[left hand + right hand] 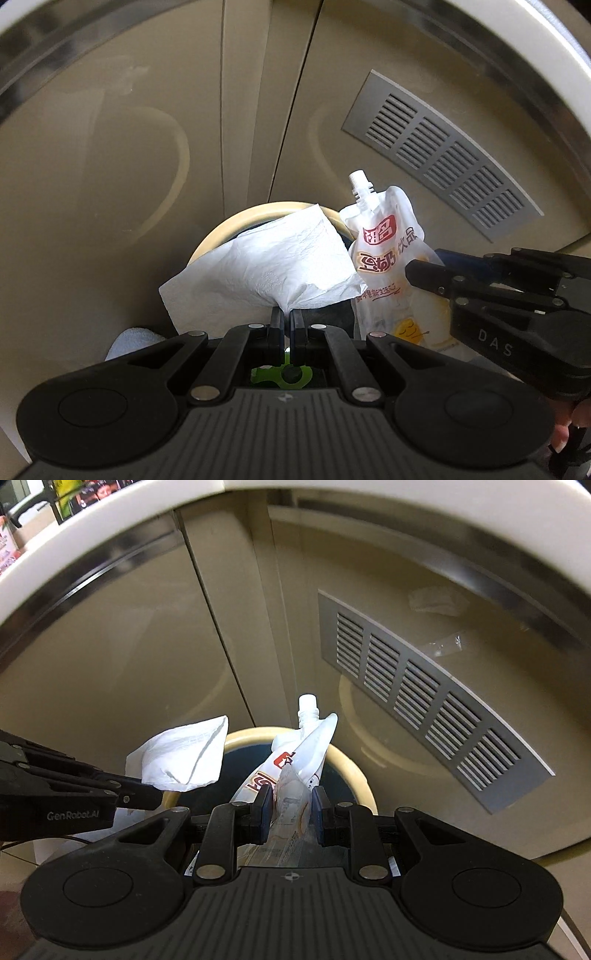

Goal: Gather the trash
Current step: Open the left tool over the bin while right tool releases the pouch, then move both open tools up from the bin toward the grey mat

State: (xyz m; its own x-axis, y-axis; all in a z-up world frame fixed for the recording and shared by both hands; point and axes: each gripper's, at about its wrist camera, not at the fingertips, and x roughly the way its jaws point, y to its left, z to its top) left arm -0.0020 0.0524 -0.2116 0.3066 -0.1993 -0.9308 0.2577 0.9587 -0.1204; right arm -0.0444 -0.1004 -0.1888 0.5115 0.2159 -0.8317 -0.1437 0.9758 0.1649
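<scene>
My left gripper [287,314] is shut on a crumpled white tissue [266,266], which hangs over the cream rim of a round bin [236,221]. From the right wrist view the same tissue [184,760] shows at the left, pinched by the left gripper [155,795]. My right gripper [291,805] is shut on a white drink pouch [299,760] with a spout and red print, held above the bin [354,771] and its dark inside. In the left wrist view the pouch [384,251] stands right of the tissue, with the right gripper [424,273] coming in from the right.
Beige cabinet doors [110,166] rise behind the bin, with a grey slatted vent [439,158] at the right. A white counter edge [443,502] curves across the top. A white cloth [129,339] lies low at the left.
</scene>
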